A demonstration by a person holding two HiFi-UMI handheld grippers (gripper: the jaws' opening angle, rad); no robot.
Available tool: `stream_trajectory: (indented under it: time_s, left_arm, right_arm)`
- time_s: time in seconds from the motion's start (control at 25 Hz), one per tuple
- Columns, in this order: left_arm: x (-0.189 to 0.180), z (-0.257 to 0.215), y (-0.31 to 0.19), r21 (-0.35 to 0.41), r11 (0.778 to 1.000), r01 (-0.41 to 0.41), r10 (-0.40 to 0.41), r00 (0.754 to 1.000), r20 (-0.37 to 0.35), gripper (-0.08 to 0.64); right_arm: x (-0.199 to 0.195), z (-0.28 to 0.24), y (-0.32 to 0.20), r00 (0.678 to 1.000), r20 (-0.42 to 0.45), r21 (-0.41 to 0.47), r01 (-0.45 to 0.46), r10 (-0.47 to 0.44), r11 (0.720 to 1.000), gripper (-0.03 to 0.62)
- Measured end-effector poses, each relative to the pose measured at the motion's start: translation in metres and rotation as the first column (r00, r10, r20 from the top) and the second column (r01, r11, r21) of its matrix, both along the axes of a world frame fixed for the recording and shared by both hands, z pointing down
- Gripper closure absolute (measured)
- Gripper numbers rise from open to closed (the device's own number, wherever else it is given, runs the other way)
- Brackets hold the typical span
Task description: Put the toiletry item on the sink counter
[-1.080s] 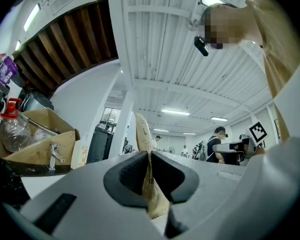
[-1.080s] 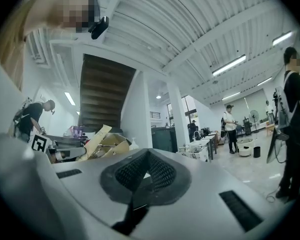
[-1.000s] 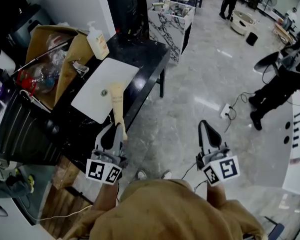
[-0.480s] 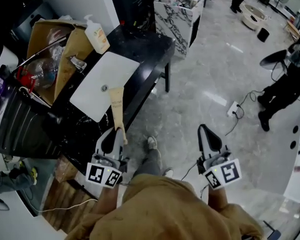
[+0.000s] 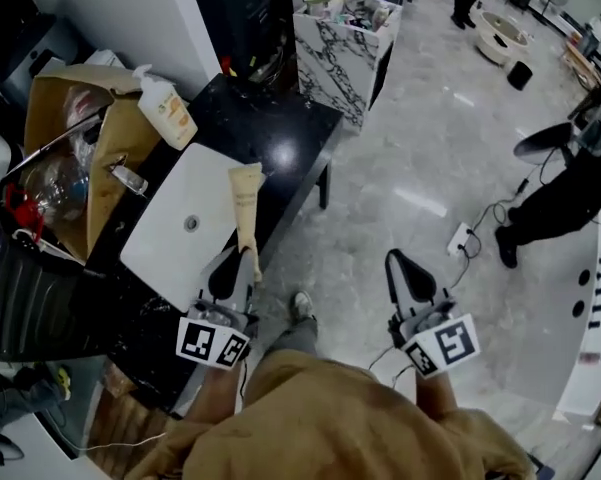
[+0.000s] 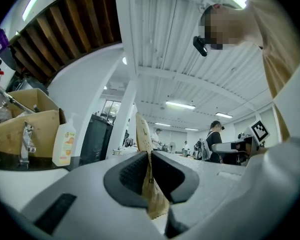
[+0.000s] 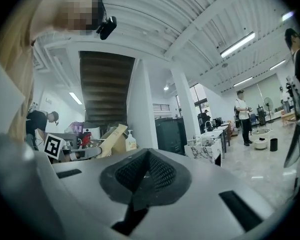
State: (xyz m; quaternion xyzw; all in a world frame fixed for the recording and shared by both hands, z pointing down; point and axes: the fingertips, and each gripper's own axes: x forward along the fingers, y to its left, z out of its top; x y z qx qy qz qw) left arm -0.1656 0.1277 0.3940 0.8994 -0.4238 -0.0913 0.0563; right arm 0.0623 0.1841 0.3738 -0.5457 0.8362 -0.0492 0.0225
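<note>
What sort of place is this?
Probably a big open workshop or showroom, not a real bathroom: a freestanding black counter with a white sink, a marble vanity beyond it, and a wide polished floor where other people stand.

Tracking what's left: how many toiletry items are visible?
2: a tube in the left gripper, over the sink's edge; a pump bottle on the counter beside the box. The box may hide more.
</note>
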Motion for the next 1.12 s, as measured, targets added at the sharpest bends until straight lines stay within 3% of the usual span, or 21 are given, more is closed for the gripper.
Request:
stream_trajectory:
  time_s: [0.28,0.6,0.84,1.12]
  left_arm:
    - [0.013,-0.003,-0.111,-0.030,0.998,-0.062,0.062,0.998,-0.016,0.534]
    - [0.038,0.012,-0.175,-0.112,0.988,-0.104,0.096,0.993,-0.072,0.534]
    - [0.053,0.008,-0.211,-0.098,0.995,-0.034,0.029,0.998,-0.057,0.534]
    - [0.080,0.009,-0.232,-0.136,0.990,0.045,-0.057,0.995,-0.084,0.534]
  right_arm:
    - [-0.006,-0.014,-0.110,1.000,-0.024,-0.005,-0.010,0.010,1.000,0.591]
    - [0.016,0.003,-0.166,0.999,-0.025,-0.074,-0.039,0.038,0.997,0.591]
    - [0.033,0.002,-0.221,0.999,-0.012,-0.055,0.039,-0.039,0.998,0.591]
    - [0.045,-0.014,-0.284,0.984,-0.023,-0.017,0.177,-0.177,0.984,0.591]
